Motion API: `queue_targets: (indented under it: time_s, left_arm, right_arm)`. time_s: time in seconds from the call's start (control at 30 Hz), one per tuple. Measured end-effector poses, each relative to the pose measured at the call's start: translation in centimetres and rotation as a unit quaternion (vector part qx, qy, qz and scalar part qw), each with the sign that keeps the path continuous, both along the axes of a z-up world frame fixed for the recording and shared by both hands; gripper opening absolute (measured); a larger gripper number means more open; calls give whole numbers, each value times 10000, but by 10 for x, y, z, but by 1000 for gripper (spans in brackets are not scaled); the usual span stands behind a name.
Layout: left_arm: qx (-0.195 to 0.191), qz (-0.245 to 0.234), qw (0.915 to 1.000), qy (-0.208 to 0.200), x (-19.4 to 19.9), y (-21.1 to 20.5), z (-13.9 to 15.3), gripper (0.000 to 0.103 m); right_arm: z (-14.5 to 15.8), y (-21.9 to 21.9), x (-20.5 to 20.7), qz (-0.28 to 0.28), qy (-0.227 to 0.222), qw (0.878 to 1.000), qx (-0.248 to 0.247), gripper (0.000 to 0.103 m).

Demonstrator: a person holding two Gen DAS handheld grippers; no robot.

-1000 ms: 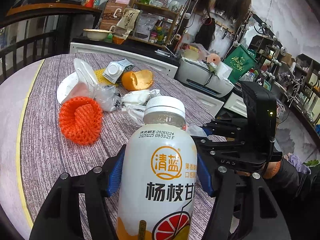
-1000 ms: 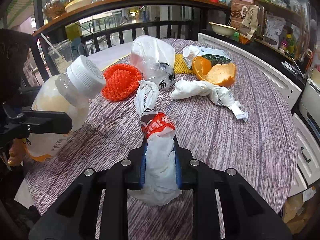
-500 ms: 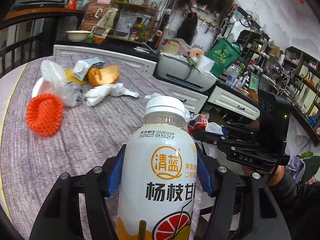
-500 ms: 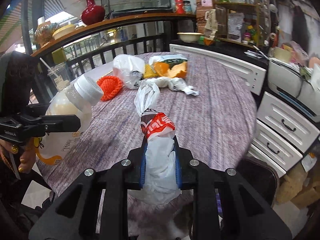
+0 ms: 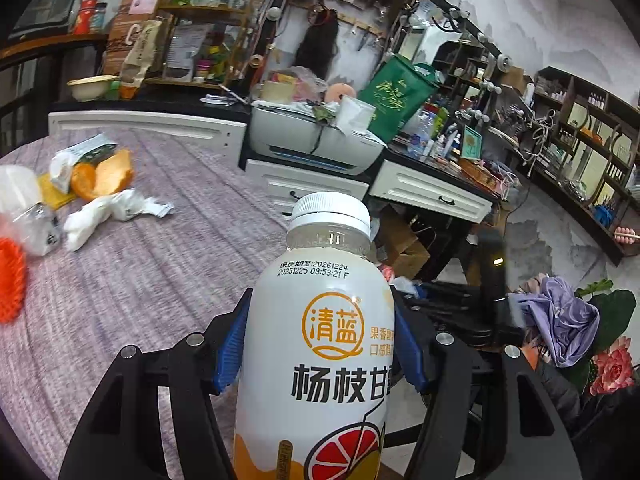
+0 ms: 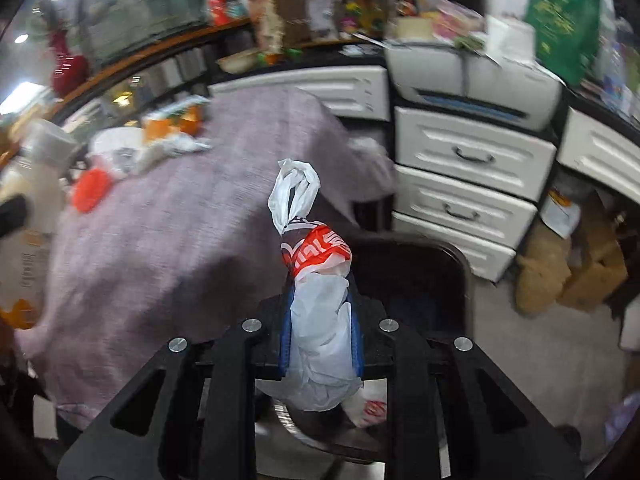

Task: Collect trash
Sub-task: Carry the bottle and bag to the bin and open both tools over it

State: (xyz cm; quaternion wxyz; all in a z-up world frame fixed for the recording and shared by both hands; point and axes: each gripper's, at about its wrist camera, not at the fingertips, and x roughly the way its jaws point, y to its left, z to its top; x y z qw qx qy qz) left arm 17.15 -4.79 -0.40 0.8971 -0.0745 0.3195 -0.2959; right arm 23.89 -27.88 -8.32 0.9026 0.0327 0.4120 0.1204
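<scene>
White plastic dominates both near fields: the left gripper (image 5: pixel 318 350) is clamped by its blue pads (image 5: pixel 231 344) on the body of a capped drink bottle (image 5: pixel 320 344), held upright and printed with an orange logo and a grapefruit slice, while the right gripper (image 6: pixel 320 332) is clamped on a twisted white plastic bag (image 6: pixel 316 312) with red lettering, its knotted end standing above the jaws. In the right wrist view, just beyond and below the bag, lies the open mouth of a dark bin (image 6: pixel 440 276) on the floor beside the table edge; the bag appears poised over it, though blur leaves the exact alignment uncertain. Farther off, the purple-grey tablecloth (image 5: pixel 152 264) carries the uncollected trash: a crumpled white wrapper (image 5: pixel 108 214), orange peel (image 5: pixel 102 174), a carton (image 5: pixel 80 152) beside it, a clear plastic bag (image 5: pixel 28 216) and an orange foam net (image 5: pixel 10 280) at the left border. White drawers (image 6: pixel 468 160) and a printer (image 5: pixel 316 136) stand behind, with cluttered shelves beyond. Judged risks: releasing the bag while the hand is off-centre could drop it on the bin rim or the floor; the light bag may cling to a pad rather than fall; the smooth, rounded bottle could slip or tip if the grip loosens; and a bottle that holds liquid may fall hard enough to upset the bin.
</scene>
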Motion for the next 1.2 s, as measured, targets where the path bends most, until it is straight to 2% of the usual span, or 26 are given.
queue_targets:
  time_s: [0.2, 0.27, 0.3, 0.33, 0.4, 0.63, 0.8, 0.87, 0.97, 1.2]
  left_arm:
    - [33, -120, 9999, 15, 10, -25, -3, 62]
    - [62, -154, 9999, 43, 13, -32, -4, 63]
    - [73, -166, 9998, 53, 14, -35, -5, 63]
    - [87, -177, 9998, 61, 15, -38, -6, 63]
    - [105, -199, 9997, 90, 18, -43, -8, 63]
    - [137, -335, 9990, 255, 25, -62, -18, 63]
    - [184, -459, 9980, 383, 34, -84, -26, 63]
    - [205, -531, 9973, 455, 38, -96, -32, 63]
    - [322, -619, 9962, 512, 43, -113, -41, 63]
    - [575, -808, 9914, 855, 54, -149, -68, 62]
  right_arm:
    - [-52, -18, 19, -354, 590, 9976, 72, 25]
    - [-63, -21, 23, -464, 712, 9963, 113, 34]
    - [-67, -22, 23, -507, 718, 9961, 114, 44]
    - [-70, -23, 22, -548, 722, 9958, 92, 58]
    - [-75, -27, 19, -722, 716, 9948, 15, 78]
    - [-69, -47, -2, -1035, 553, 9927, 268, 84]
    - [-38, -67, -30, -1453, 41, 9886, 388, 85]
    - [-21, -76, -46, -1560, -299, 9860, 514, 85]
    - [1, -84, -69, -1716, -727, 9811, 522, 91]
    - [23, -95, -96, -1888, -1147, 9743, 444, 93]
